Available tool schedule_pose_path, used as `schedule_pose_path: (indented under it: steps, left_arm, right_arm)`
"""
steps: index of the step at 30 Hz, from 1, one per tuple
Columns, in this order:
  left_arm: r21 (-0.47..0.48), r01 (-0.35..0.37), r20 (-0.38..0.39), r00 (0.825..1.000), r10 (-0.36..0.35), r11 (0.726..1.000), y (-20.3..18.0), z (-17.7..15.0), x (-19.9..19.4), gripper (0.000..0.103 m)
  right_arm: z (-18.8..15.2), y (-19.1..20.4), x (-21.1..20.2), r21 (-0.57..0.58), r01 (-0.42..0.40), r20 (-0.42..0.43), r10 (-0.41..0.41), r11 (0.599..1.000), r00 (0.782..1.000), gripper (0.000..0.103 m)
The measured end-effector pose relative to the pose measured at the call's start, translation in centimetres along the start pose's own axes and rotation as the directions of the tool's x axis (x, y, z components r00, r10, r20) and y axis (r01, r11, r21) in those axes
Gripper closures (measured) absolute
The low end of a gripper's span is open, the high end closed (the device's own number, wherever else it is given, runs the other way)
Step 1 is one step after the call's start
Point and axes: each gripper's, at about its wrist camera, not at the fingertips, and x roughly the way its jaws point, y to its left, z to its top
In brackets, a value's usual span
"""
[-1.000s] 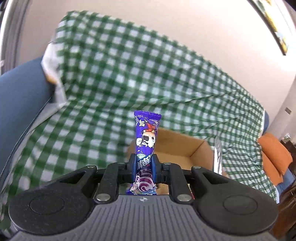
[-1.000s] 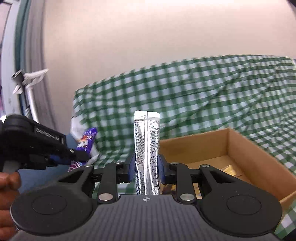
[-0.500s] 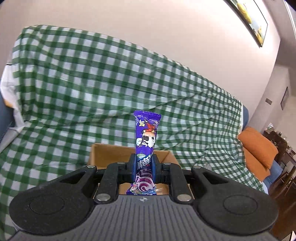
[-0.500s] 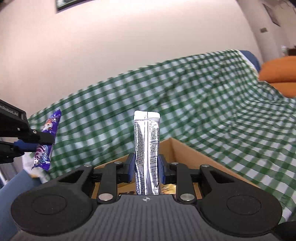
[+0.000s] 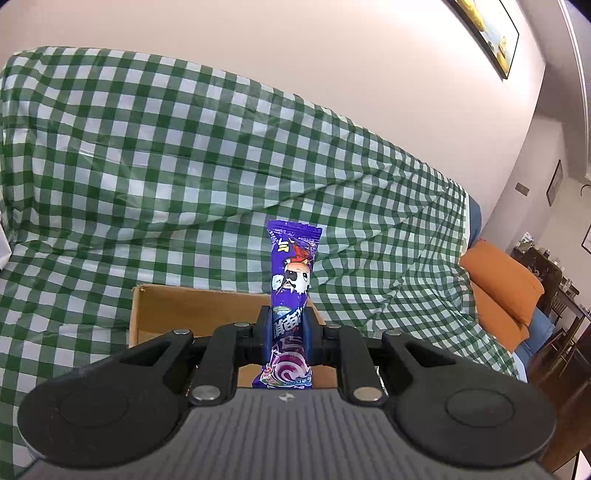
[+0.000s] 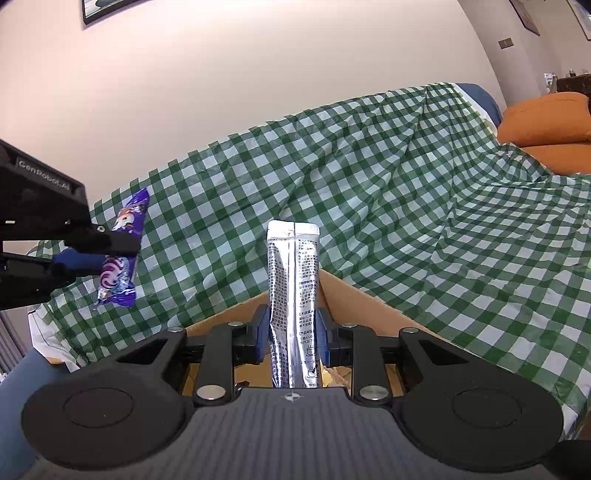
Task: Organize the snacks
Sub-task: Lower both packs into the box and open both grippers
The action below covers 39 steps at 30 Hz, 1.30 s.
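Left wrist view, left tongs [image 5: 288,334] clamped on an upright purple candy packet [image 5: 291,280], cardboard box [image 5: 192,314] just beyond on green checked cloth [image 5: 184,166], right tongs [image 6: 292,334] clamped on silver sachet [image 6: 293,295] above the box, contents possibly gold wrappers.

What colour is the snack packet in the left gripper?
Purple, with a cartoon figure printed on it; the snack packet shows best in the left wrist view.

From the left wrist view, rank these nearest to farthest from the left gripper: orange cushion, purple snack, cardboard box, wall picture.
1. Purple snack, clamped upright in the left gripper.
2. Cardboard box, just beyond and below the fingers, on the checked cloth.
3. Orange cushion, off to the right, past the cloth's edge.
4. Wall picture, high at upper right.
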Motion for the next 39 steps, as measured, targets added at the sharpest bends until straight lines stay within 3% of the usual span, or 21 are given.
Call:
schedule_pose_path:
  steps: [9, 11, 13, 17, 19, 21, 25, 33, 37, 39]
  left_arm:
    - [0.000, -0.007, -0.017, 1.000, 0.007, 1.000, 0.0, -0.2, 0.0, 0.083]
    - [-0.018, -0.008, -0.027, 1.000, 0.008, 1.000, 0.2, -0.2, -0.1, 0.063]
    - [-0.035, 0.000, -0.021, 1.000, -0.001, 0.999, 0.4, -0.3, -0.3, 0.054]
    - [-0.035, 0.004, -0.015, 1.000, -0.005, 0.999, 0.6, -0.7, -1.1, 0.046]
    - [-0.043, 0.003, -0.006, 1.000, -0.003, 0.999, 1.0, -1.3, -1.9, 0.027]
    - [-0.056, 0.004, -0.003, 1.000, -0.004, 0.998, 1.5, -2.3, -2.8, 0.017]
    - [-0.059, -0.041, -0.026, 0.999, 0.039, 0.997, 2.7, -5.1, -4.5, 0.016]
    - [-0.079, -0.076, -0.075, 0.995, 0.070, 0.994, 5.3, -10.9, -8.0, 0.016]
    - [-0.063, -0.094, -0.142, 0.986, 0.085, 0.994, 5.9, -13.4, -8.2, 0.001]
    - [-0.032, -0.118, -0.160, 0.981, 0.111, 0.993, 5.6, -14.5, -8.0, 0.001]
  right_arm:
    - [-0.1, 0.1, -0.1, -0.007, 0.000, -0.001, 0.000, 1.000, 1.000, 0.074]
    - [-0.2, 0.3, 0.1, -0.015, 0.003, -0.014, -0.004, 1.000, 1.000, 0.067]
    - [-0.4, 0.6, 0.6, -0.037, 0.013, -0.060, -0.015, 0.999, 0.998, 0.032]
    - [-0.6, 0.8, 0.5, -0.078, 0.025, -0.073, -0.031, 0.997, 0.997, 0.030]
    - [-0.6, 0.8, 0.3, -0.096, 0.030, -0.074, -0.037, 0.995, 0.997, 0.023]
    - [-0.7, 0.8, 0.0, -0.107, 0.034, -0.075, -0.042, 0.994, 0.996, 0.019]
    - [-1.2, 0.9, -0.5, -0.145, 0.052, -0.076, -0.064, 0.988, 0.995, 0.003]
    - [-0.3, 0.7, -2.2, -0.232, 0.085, -0.091, -0.109, 0.969, 0.990, 0.001]
    - [1.1, -0.5, -3.2, -0.278, 0.113, -0.136, -0.156, 0.954, 0.978, 0.001]
    - [1.5, -1.3, -3.8, -0.313, 0.101, -0.177, -0.163, 0.944, 0.971, 0.001]
